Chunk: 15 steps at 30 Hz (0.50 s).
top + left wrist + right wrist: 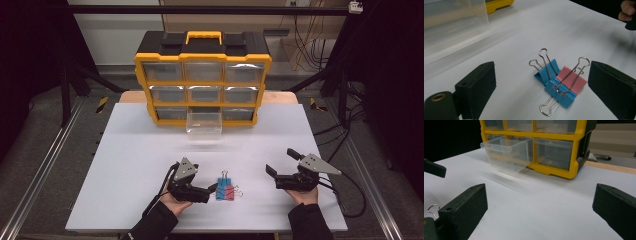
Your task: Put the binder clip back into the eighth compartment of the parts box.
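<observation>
**Left gripper closing in on a cluster of binder clips; right gripper idle**

The binder clips [226,192], two blue and one pink, lie touching one another near the front edge of the white worktop [130,150], about midway along it. The left gripper [214,189] lies low and level, its jaws spread wide with the clips between them, not yet pressed; this approach suits a sideways pinch on the clip bodies. In the left gripper view the wire handles stick up and outward, and could catch a pad before the bodies do. The right gripper [280,162] rests toward the front right corner, jaws wide open and empty. At the back edge stands a yellow drawer cabinet [202,80]; its lower middle clear drawer [204,125] is pulled out, probably to receive the clips. Bare worktop lies between clips and drawer.
</observation>
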Each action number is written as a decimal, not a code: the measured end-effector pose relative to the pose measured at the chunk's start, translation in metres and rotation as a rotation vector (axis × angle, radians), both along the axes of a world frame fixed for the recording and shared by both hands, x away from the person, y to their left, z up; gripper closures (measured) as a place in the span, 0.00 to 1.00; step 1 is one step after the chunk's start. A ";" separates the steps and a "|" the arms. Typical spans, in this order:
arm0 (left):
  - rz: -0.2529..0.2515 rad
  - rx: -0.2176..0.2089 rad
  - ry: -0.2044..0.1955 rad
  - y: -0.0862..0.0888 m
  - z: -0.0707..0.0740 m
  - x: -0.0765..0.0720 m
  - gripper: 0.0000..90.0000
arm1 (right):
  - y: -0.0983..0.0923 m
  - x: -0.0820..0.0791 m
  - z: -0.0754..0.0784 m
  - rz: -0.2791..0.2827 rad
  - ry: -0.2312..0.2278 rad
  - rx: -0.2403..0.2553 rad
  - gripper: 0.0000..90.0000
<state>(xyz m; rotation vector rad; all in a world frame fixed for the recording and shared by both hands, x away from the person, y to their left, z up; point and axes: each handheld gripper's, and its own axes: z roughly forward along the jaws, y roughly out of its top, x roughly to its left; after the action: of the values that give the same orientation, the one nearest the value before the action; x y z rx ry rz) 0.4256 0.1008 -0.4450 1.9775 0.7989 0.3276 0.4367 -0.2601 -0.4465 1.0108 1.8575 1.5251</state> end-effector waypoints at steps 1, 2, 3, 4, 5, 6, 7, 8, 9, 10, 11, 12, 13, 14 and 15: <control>0.001 0.009 0.003 -0.002 -0.001 -0.001 0.10 | 0.000 0.000 0.000 0.000 0.001 -0.001 0.00; 0.005 0.015 0.005 -0.003 -0.003 -0.001 0.11 | 0.000 0.000 0.000 0.000 0.001 -0.001 0.00; 0.005 0.020 0.006 -0.005 -0.005 -0.002 0.12 | 0.000 0.000 0.000 0.000 0.000 -0.001 0.00; 0.015 0.021 0.006 -0.006 -0.006 -0.002 0.13 | 0.000 0.000 0.000 0.000 0.002 -0.003 0.00; 0.023 0.021 0.005 -0.007 -0.008 -0.003 0.13 | 0.000 0.001 0.000 0.001 -0.005 -0.005 0.00; 0.026 0.022 0.009 -0.007 -0.010 -0.003 0.15 | 0.000 0.001 0.000 0.001 -0.008 -0.006 0.00; 0.030 0.026 0.015 -0.008 -0.011 -0.004 0.17 | 0.001 0.000 0.000 -0.004 0.004 -0.002 0.00; 0.031 0.030 0.017 -0.009 -0.013 -0.005 0.18 | 0.001 0.000 0.000 -0.002 0.003 -0.004 0.00; 0.036 0.034 0.020 -0.010 -0.015 -0.006 0.20 | 0.001 0.000 -0.001 -0.003 0.003 -0.004 0.00; 0.038 0.037 0.027 -0.011 -0.017 -0.006 0.22 | 0.001 0.000 -0.001 -0.002 0.003 -0.004 0.00; 0.039 0.035 0.037 -0.012 -0.018 -0.007 0.25 | 0.001 0.000 -0.001 -0.003 0.002 -0.004 0.00; 0.042 0.036 0.041 -0.013 -0.020 -0.008 0.28 | 0.001 0.000 -0.001 -0.003 0.003 -0.004 0.00; 0.042 0.037 0.047 -0.014 -0.021 -0.008 0.30 | 0.001 0.000 -0.001 -0.002 0.003 -0.004 0.00; 0.040 0.033 0.053 -0.015 -0.021 -0.009 0.33 | 0.001 0.000 -0.001 -0.002 0.003 -0.004 0.00; 0.045 0.030 0.055 -0.015 -0.022 -0.009 0.36 | 0.001 0.000 -0.001 -0.002 0.003 -0.004 0.00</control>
<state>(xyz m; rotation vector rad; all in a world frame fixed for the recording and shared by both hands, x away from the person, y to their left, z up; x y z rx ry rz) 0.4163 0.0855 -0.4670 2.0066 0.8797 0.3142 0.4371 -0.2591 -0.4470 1.0133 1.8604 1.5194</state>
